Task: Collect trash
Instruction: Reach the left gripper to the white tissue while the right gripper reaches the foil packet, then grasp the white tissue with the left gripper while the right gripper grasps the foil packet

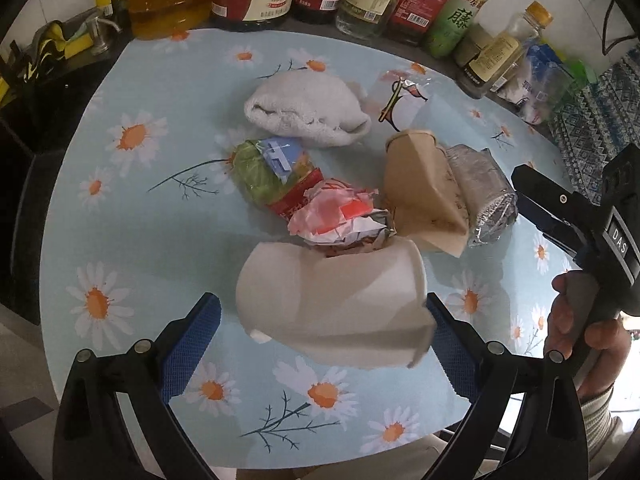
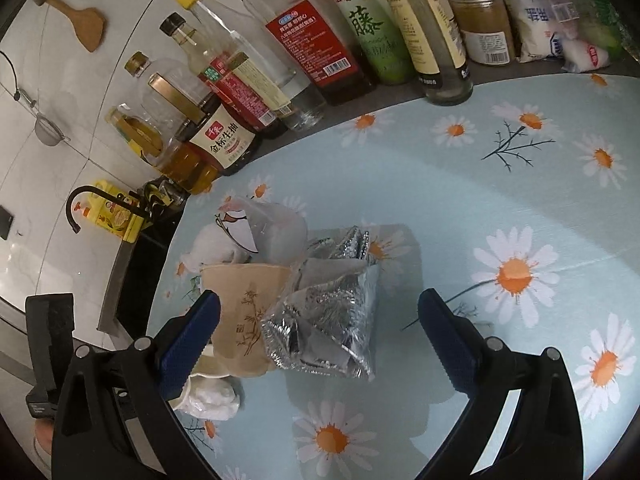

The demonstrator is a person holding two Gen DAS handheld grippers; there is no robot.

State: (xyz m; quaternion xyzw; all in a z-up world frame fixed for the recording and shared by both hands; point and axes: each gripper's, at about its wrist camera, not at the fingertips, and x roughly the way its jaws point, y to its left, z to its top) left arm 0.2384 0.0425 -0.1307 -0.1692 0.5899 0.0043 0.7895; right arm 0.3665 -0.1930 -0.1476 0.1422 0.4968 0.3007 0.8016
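On the daisy-print tabletop (image 1: 132,208), the trash is lying in one loose heap, and the crushed white cup (image 1: 332,304) is sitting at its near edge. The left tool (image 1: 324,332) is hanging over that cup with its blue pads spread wide, one on each side, the right pad touching or nearly touching the cup's rim, nothing clamped. Just behind the white cup, a crumpled red-and-white wrapper (image 1: 340,216) is resting against it, with a green packet (image 1: 272,172) beyond and a white towel (image 1: 304,108) farther back. To the right of the white cup, a flattened brown paper cup (image 1: 424,192) and a foil wrapper (image 2: 324,320) are lying side by side. The right tool (image 2: 320,336) is poised with jaws apart around that foil, gripping nothing.

The white cup is already dented, so a hard squeeze may collapse it further and let it slip out. The right tool's left pad is overlapping the brown cup, so closing may catch both pieces or nudge the heap toward the bottles (image 2: 320,48) behind.
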